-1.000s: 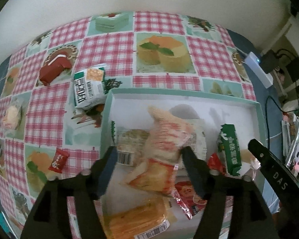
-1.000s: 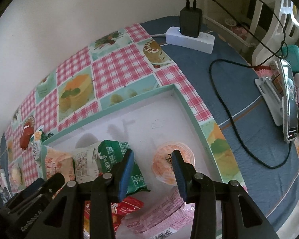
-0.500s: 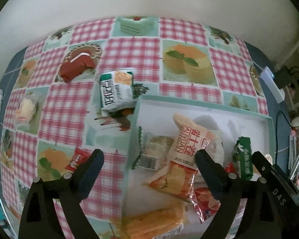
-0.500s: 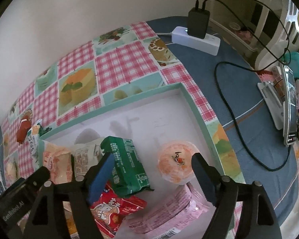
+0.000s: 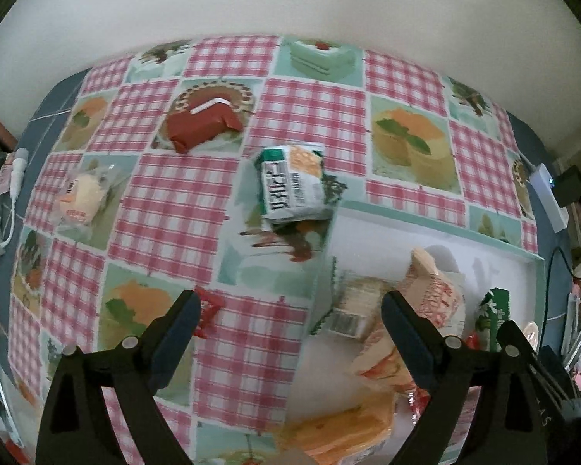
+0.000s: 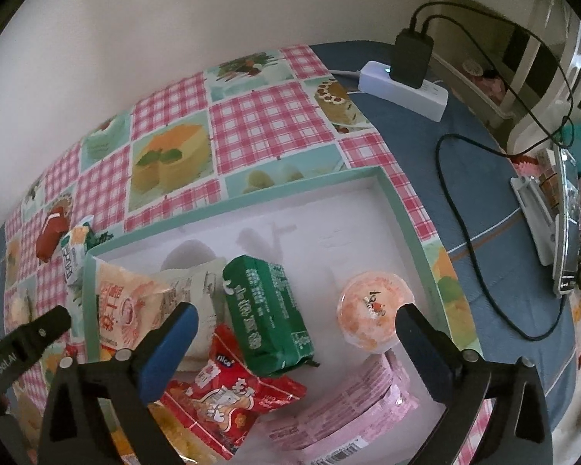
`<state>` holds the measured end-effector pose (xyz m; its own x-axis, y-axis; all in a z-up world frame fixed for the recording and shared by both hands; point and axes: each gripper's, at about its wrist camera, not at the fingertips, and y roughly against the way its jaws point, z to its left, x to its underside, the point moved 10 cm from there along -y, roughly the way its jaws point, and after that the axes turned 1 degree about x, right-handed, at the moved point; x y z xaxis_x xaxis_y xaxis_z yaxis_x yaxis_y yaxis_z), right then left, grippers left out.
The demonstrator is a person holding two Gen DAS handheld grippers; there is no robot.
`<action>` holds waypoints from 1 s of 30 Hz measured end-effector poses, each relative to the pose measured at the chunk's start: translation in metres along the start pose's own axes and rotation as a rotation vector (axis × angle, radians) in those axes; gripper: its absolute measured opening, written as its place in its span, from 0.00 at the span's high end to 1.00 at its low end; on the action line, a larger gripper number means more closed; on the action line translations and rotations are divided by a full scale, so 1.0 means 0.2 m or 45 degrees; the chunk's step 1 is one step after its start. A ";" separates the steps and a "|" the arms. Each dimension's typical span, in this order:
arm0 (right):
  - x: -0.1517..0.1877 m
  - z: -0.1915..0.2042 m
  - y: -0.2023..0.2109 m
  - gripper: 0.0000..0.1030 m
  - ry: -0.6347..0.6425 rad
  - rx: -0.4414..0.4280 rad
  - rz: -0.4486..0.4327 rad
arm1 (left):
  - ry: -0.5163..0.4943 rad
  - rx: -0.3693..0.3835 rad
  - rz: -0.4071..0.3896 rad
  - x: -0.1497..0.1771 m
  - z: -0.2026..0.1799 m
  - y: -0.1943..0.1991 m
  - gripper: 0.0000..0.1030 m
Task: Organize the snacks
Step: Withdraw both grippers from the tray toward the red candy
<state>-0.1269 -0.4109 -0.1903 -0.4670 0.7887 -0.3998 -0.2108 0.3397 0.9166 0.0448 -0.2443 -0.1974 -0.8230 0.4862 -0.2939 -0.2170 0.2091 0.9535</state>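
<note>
Having just opened both claws wide and empty, your left gripper (image 5: pixel 290 321) leaves the orange packet (image 5: pixel 430 302) and your right gripper (image 6: pixel 296 323) the jelly cup (image 6: pixel 372 312) inside the tray (image 6: pixel 410 228), so you still face the green-and-white packet (image 5: pixel 292 184) outside it.

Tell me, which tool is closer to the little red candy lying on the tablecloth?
Left. The left tool hangs open right over the little red candy, one finger beside it. The right tool is open over the tray, away from it.
</note>
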 end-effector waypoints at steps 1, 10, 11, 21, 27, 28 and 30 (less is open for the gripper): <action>0.00 0.01 0.01 0.00 0.007 0.003 -0.003 | -0.001 -0.008 -0.006 0.00 0.02 0.01 0.08; 0.06 0.12 0.07 0.00 0.061 0.014 -0.009 | 0.050 -0.112 -0.038 -0.02 0.29 0.09 0.08; 0.07 0.13 0.08 0.00 0.066 0.014 -0.008 | 0.061 -0.124 -0.043 -0.02 0.33 0.10 0.08; 0.20 0.24 0.20 0.00 0.126 0.021 -0.029 | 0.127 -0.222 -0.073 0.06 0.60 0.19 0.08; 0.28 0.29 0.25 0.00 0.168 0.027 -0.040 | 0.086 -0.233 -0.097 0.11 0.63 0.23 0.08; 0.30 0.30 0.26 0.00 0.173 0.028 -0.043 | 0.083 -0.233 -0.103 0.12 0.64 0.25 0.08; 0.32 0.31 0.27 0.00 0.188 0.028 -0.045 | 0.078 -0.234 -0.113 0.13 0.65 0.27 0.08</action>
<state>-0.1142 -0.3102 -0.1663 -0.5813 0.6927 -0.4270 -0.2110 0.3785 0.9012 0.0797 -0.1099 -0.1632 -0.8254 0.4190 -0.3783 -0.3779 0.0877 0.9217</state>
